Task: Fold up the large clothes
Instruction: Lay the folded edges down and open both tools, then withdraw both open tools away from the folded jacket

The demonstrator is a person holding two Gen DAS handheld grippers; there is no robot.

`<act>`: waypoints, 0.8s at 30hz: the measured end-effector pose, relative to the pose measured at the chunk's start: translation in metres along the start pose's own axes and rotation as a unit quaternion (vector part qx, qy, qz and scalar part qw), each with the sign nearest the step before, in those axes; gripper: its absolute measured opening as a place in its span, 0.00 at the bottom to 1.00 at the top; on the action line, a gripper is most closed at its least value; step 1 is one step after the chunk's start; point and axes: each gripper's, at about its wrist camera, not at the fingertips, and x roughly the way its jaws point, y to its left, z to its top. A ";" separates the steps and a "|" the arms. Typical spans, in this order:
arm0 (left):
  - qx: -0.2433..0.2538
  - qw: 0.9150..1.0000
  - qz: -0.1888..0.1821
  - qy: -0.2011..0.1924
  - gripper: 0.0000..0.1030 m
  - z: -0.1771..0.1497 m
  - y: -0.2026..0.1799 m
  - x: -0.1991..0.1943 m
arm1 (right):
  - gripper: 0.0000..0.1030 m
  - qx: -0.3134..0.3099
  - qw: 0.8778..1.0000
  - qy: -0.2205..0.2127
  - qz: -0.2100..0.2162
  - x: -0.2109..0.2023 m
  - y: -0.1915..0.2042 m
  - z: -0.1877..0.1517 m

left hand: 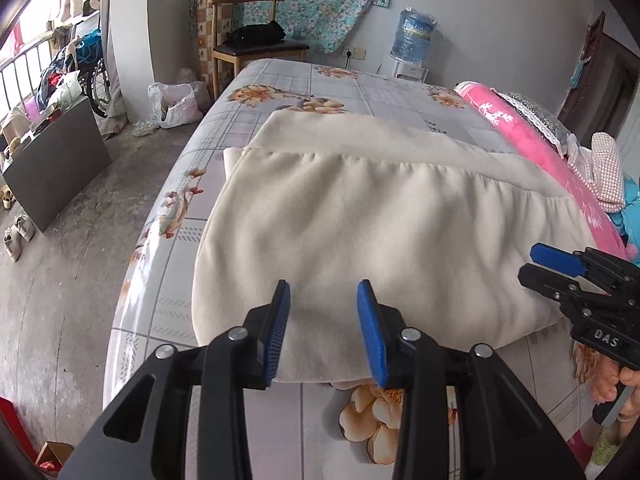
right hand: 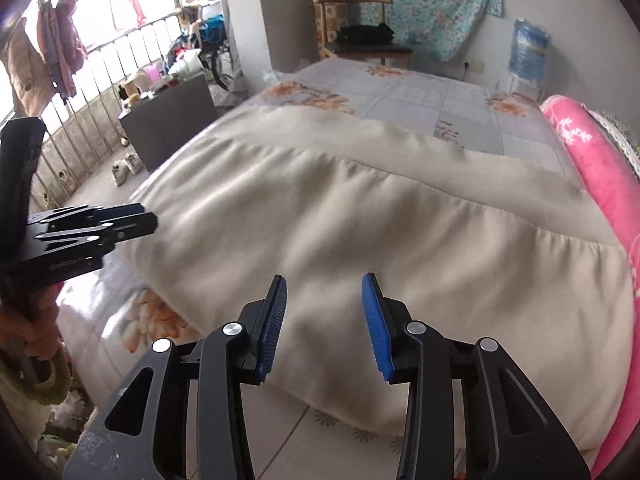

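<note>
A large cream garment (left hand: 372, 232) lies folded over itself on the bed with the floral sheet (left hand: 320, 84). My left gripper (left hand: 324, 292) is open and empty, its jaws hovering over the garment's near edge. My right gripper (right hand: 324, 284) is open and empty over the garment (right hand: 380, 220) near its front edge. The right gripper also shows at the right of the left wrist view (left hand: 536, 264), beside the garment's right corner. The left gripper shows at the left of the right wrist view (right hand: 140, 220), at the garment's left edge.
A rolled pink blanket (left hand: 532, 144) lies along the bed's right side (right hand: 592, 160). A wooden chair (left hand: 256, 40) and a water dispenser (left hand: 412, 40) stand behind the bed. A dark panel (left hand: 56, 168), shoes (left hand: 16, 236) and a plastic bag (left hand: 176, 104) are on the floor at left.
</note>
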 end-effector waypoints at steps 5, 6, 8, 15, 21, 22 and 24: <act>0.001 1.000 0.025 0.016 0.48 -0.006 0.004 0.010 | 0.42 -0.063 0.997 0.024 -0.042 0.006 0.019 -0.029; -0.004 1.000 0.023 0.014 0.48 -0.006 0.005 0.009 | 0.42 -0.057 0.998 0.019 -0.037 0.003 0.016 -0.031; -0.009 1.000 0.023 0.013 0.49 -0.006 0.008 0.005 | 0.42 -0.028 0.999 0.016 -0.028 -0.009 0.009 -0.029; -0.031 0.999 0.018 0.019 0.56 -0.011 0.022 0.007 | 0.47 0.086 0.987 0.008 -0.135 -0.035 -0.063 -0.050; -0.028 0.999 0.036 0.013 0.62 -0.008 0.017 -0.006 | 0.58 0.160 0.981 0.000 -0.111 -0.063 -0.095 -0.066; -0.024 0.999 0.039 0.005 0.66 -0.008 0.015 -0.012 | 0.62 0.167 0.980 -0.010 -0.109 -0.072 -0.095 -0.066; -0.009 0.999 0.044 -0.015 0.71 -0.010 0.007 -0.028 | 0.67 0.180 0.979 -0.029 -0.095 -0.086 -0.095 -0.067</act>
